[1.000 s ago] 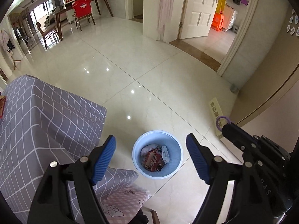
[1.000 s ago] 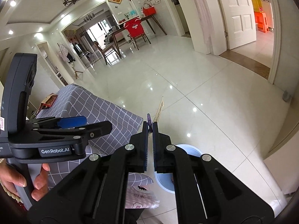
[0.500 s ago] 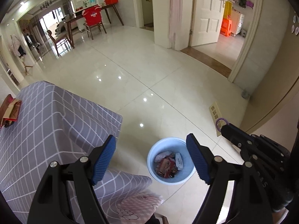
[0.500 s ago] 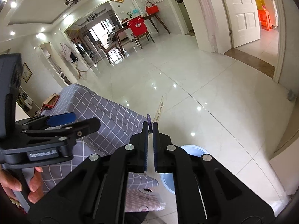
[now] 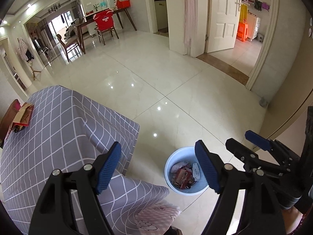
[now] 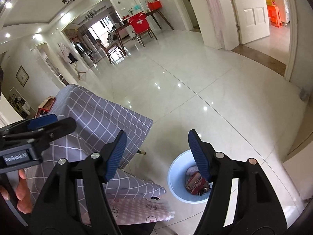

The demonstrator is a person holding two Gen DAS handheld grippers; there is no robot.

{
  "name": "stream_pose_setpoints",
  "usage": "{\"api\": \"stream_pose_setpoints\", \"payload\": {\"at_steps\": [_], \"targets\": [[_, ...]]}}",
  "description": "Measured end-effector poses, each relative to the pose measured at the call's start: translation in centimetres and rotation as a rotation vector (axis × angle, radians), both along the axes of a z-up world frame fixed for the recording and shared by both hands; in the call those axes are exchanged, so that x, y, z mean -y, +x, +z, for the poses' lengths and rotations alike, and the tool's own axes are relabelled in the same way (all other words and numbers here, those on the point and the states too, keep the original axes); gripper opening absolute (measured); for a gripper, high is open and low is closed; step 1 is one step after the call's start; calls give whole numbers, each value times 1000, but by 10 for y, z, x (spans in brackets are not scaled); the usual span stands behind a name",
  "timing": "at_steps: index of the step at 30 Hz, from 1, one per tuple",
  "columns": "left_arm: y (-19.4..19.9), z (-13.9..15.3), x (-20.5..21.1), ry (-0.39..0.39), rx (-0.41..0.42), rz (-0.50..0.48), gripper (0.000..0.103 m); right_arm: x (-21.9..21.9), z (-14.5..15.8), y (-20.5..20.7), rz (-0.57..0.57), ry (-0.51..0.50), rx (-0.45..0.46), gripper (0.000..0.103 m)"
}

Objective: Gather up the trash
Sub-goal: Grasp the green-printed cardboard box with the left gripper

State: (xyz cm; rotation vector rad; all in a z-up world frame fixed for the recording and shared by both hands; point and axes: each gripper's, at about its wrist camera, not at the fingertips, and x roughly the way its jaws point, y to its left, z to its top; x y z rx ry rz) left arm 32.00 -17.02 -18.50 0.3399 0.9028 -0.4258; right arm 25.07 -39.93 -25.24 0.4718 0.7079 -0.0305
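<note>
— Left gripper [image 5: 157, 165]?
— Fingers spread wide, gripping nothing, raised over the edge of the desk [image 5: 49, 137] with its grey checked cloth.
— Right gripper [image 6: 156, 154]?
— Also wide apart and bare, above the floor.
— Trash?
— Wrappers [image 5: 183, 175] lying inside the light blue bin [image 5: 170, 185], down on the tiles just beside the desk corner.

1. "genrobot.ai" in white letters stands on a small plate on the body of the left gripper [image 6: 42, 126], at the left edge of the right wrist view, just left of the checked tablecloth [image 6: 101, 115].
2. no other lettering is legible; the printing on the wrappers in the blue bin [image 5: 173, 186], right of the tablecloth, is too small to read.
</note>
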Motion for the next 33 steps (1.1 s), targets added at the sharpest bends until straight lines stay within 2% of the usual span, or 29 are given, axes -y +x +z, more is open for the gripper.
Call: {"api": "stream_pose_setpoints", "payload": {"at_steps": [6, 11, 18, 24, 27, 33], "targets": [[1, 15, -23, -27, 22, 22, 76, -29, 28, 5, 48, -28, 47, 65], [12, 30, -67, -69, 37, 84, 78, -70, 50, 21, 117, -56, 78, 65], [37, 46, -157, -142, 45, 221, 81, -156, 79, 61, 264, -130, 111, 65], [70, 54, -258, -212, 56, 396, 83, -248, 92, 113, 391, -206, 122, 65], [88, 56, -304, -268, 56, 478, 83, -286, 93, 140, 445, -215, 117, 65], [137, 40, -392, -472, -17, 646, 83, -336, 90, 189, 490, -245, 99, 65]]}}
